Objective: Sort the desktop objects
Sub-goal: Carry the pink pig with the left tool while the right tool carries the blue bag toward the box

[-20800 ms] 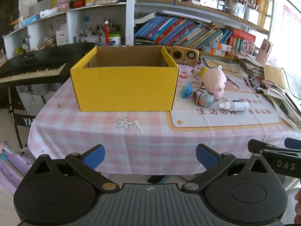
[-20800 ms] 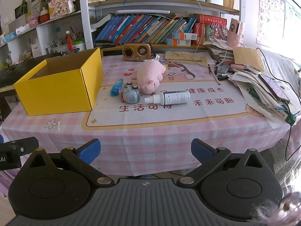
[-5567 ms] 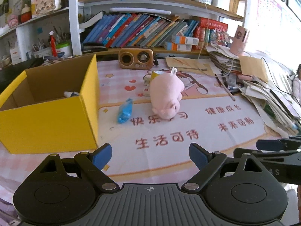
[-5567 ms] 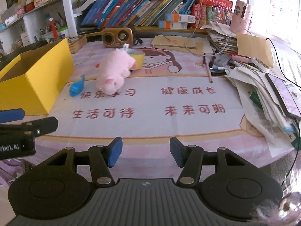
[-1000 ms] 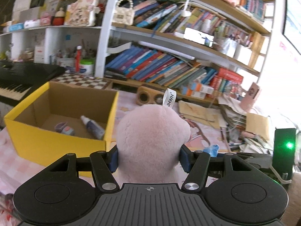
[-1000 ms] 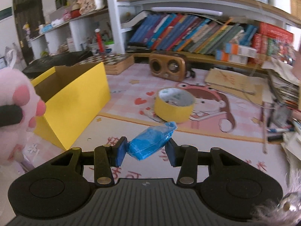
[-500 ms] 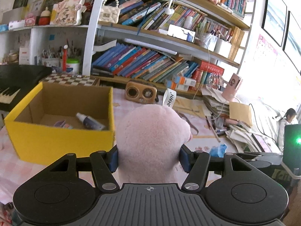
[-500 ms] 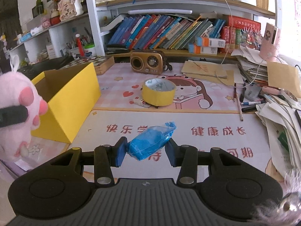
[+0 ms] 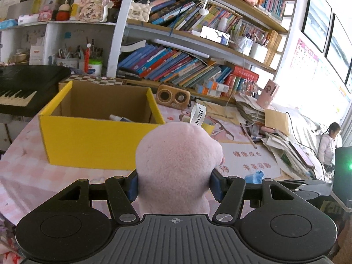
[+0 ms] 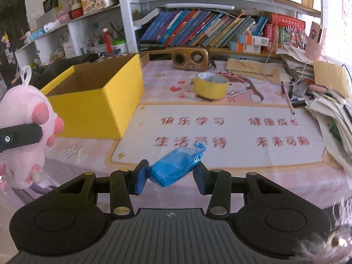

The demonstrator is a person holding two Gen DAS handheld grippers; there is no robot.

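My left gripper point(image 9: 173, 186) is shut on a pink plush pig point(image 9: 178, 165) and holds it in the air in front of the table. The pig also shows at the left of the right wrist view point(image 10: 22, 127). My right gripper point(image 10: 170, 176) is shut on a blue packet point(image 10: 178, 165) above the table's front edge. The open yellow box point(image 9: 96, 134) stands on the table left of centre, with a white bottle point(image 9: 120, 118) inside. It also shows in the right wrist view point(image 10: 96, 101).
A yellow tape roll point(image 10: 211, 85) and a wooden radio point(image 10: 190, 58) sit at the back of the table. Stacked papers and pens point(image 10: 325, 101) crowd the right side. A black keyboard point(image 9: 19, 88) is left of the table. Bookshelves stand behind.
Both grippers have pulled back from the table and lowered, still holding the pig and the blue packet. The box now looks farther and less of its inside shows.
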